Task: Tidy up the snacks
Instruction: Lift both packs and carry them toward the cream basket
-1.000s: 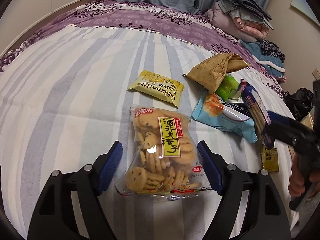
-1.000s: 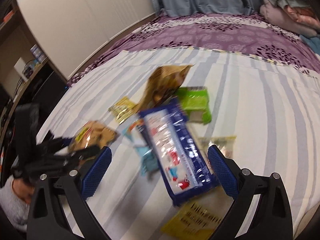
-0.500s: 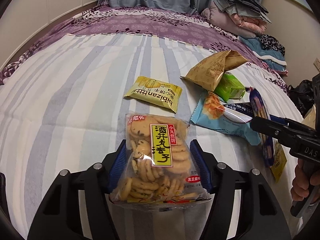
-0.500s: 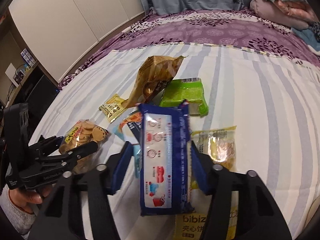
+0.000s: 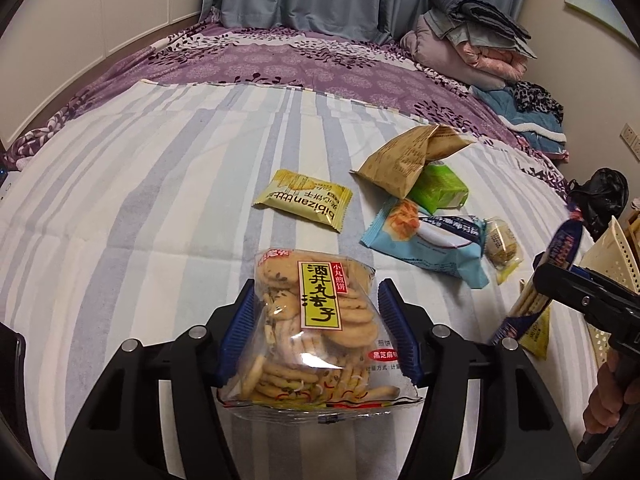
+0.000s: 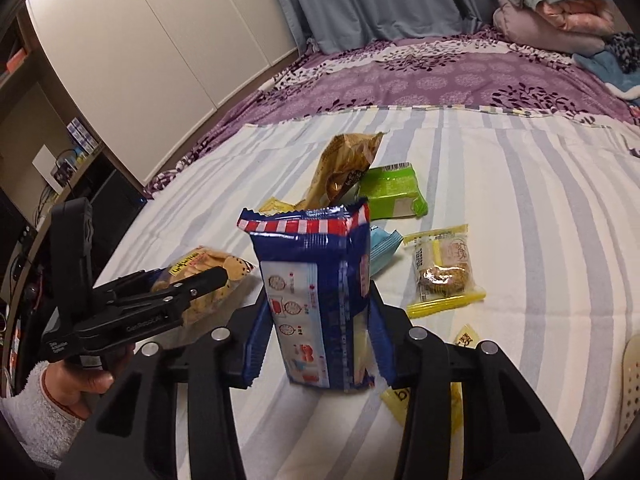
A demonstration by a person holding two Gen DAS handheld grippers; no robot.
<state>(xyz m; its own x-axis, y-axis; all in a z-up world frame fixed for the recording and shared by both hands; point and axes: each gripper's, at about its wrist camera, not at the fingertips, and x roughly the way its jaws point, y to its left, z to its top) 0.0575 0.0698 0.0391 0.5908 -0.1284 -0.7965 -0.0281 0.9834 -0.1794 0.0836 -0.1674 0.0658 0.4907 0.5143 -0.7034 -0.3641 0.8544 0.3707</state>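
My left gripper [image 5: 318, 332] is shut on a clear bag of round biscuits [image 5: 316, 320] with a yellow label and holds it above the striped sheet. It also shows in the right wrist view [image 6: 208, 270]. My right gripper [image 6: 316, 336] is shut on a blue biscuit pack [image 6: 320, 296] with a red-striped end, lifted and tilted upright; the pack also shows in the left wrist view [image 5: 560, 248]. Other snacks lie on the bed: a yellow bibizan packet [image 5: 306, 199], a brown bag [image 5: 404, 160], a green pack [image 5: 440, 190], a light-blue pack [image 5: 428, 244] and a small clear-wrapped cake [image 6: 442, 268].
A cream perforated basket [image 5: 612, 256] stands at the bed's right edge, by the right gripper. Another yellow bibizan packet [image 6: 404, 398] lies under the right gripper. Folded bedding [image 5: 476, 44] is piled at the far right. White wardrobes [image 6: 160, 40] stand left of the bed.
Both grippers closed on their packs and lifted them. The biscuit bag rose off the sheet in the left gripper. The blue pack rose and tilted upright in the right gripper, uncovering the small cake.
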